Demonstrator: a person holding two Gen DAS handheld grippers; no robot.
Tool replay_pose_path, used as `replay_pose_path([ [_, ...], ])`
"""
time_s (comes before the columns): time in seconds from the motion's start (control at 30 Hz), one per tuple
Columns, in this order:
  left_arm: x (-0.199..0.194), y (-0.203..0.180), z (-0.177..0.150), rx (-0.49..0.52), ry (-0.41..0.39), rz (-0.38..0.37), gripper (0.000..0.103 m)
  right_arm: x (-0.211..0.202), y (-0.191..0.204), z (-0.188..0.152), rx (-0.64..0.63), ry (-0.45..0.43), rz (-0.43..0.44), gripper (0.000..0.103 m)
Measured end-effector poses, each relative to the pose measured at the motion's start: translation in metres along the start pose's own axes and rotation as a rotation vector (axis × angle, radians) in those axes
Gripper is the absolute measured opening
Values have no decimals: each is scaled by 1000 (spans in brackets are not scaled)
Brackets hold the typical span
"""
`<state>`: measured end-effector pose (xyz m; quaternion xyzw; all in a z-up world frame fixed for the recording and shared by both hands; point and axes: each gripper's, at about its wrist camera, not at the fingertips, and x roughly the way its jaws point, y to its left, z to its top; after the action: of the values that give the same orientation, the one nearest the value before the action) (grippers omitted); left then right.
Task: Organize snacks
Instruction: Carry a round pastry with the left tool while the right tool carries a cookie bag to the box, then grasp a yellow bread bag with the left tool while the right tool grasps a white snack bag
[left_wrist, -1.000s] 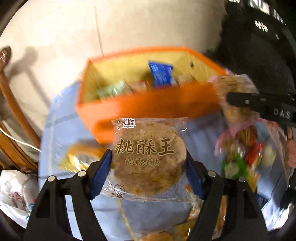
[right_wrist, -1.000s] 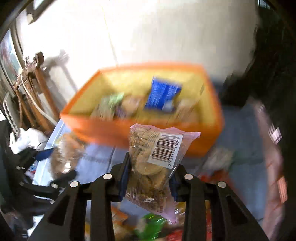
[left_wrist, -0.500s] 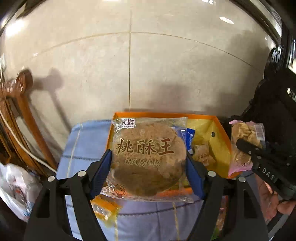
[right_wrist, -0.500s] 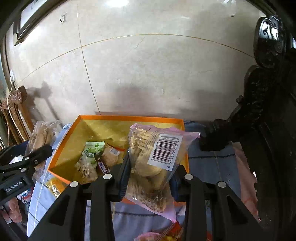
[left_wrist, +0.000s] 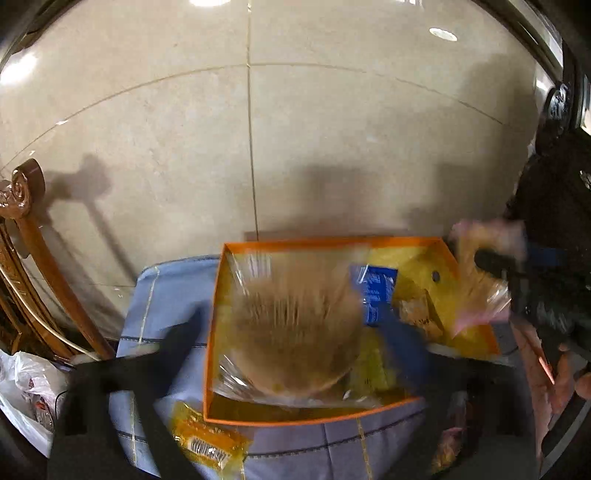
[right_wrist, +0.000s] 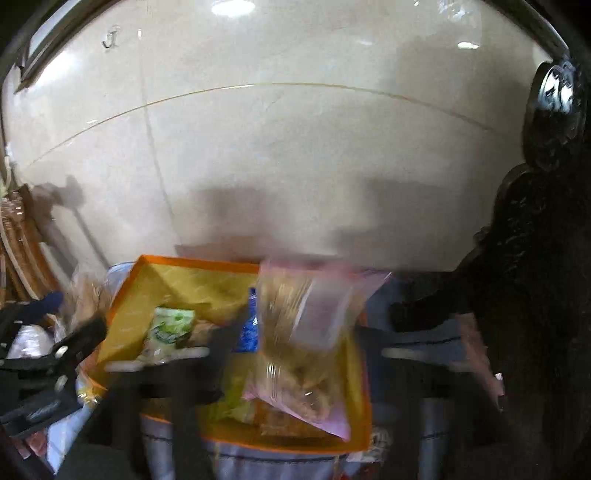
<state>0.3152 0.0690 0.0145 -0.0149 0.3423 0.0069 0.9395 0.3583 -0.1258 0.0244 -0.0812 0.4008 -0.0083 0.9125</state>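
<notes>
Blue cloth (left_wrist: 177, 295), orange box (left_wrist: 332, 242), both jaws just opened, biscuit packet (left_wrist: 295, 325) left-view, pink bag (right_wrist: 306, 332) right-view

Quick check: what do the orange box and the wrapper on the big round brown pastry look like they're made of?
The orange box with yellow inside: probably cardboard or stiff paperboard, matte; its walls are thin, straight and crisp-cornered. The wrapper on the big round brown pastry: clear glossy plastic film, since the pastry shows through and its edges catch white glints. Motion blur leaves finer texture unclear.

Left gripper (left_wrist: 295, 332) black, blue-padded fingers (left_wrist: 402, 332), right gripper (right_wrist: 295, 354) black, silver screws, white lettering on its body
</notes>
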Motion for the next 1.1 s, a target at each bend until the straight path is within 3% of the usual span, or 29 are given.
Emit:
replay_pose_path([
  [0.07, -1, 2, 2, -5, -13, 9, 99, -7, -2, 1, 6, -40, -42, 100],
  [0.3, -11, 8, 1, 19, -6, 43, 99, -19, -3, 4, -10, -47, -38, 100],
  [0.5, -31, 47, -34, 79, 6, 106, 99, -31, 19, -6, -35, -34, 14, 100],
  [0.57, -33, 67, -51, 98, 25, 124, 99, -35, 40, -20, -60, -20, 95, 100],
  [0.7, -20, 116, -99, 125, 91, 139, 99, -36, 101, -64, -225, 52, 402, 99],
  [0.8, -3, 135, -125, 118, 133, 89, 99, -22, 140, -105, -370, 131, 520, 99],
  [0.93, 17, 126, -155, 215, 94, -55, 99, -7, 152, -149, -484, 244, 492, 99],
  [1.0, 25, 113, -164, 315, 70, -107, 99, -15, 118, -171, -446, 265, 443, 99],
  [1.07, 40, 99, -173, 461, 64, -123, 99, -19, 78, -190, -380, 313, 345, 99],
  [1.1, 46, 93, -175, 499, 71, -121, 99, -22, 46, -203, -325, 354, 250, 99],
])
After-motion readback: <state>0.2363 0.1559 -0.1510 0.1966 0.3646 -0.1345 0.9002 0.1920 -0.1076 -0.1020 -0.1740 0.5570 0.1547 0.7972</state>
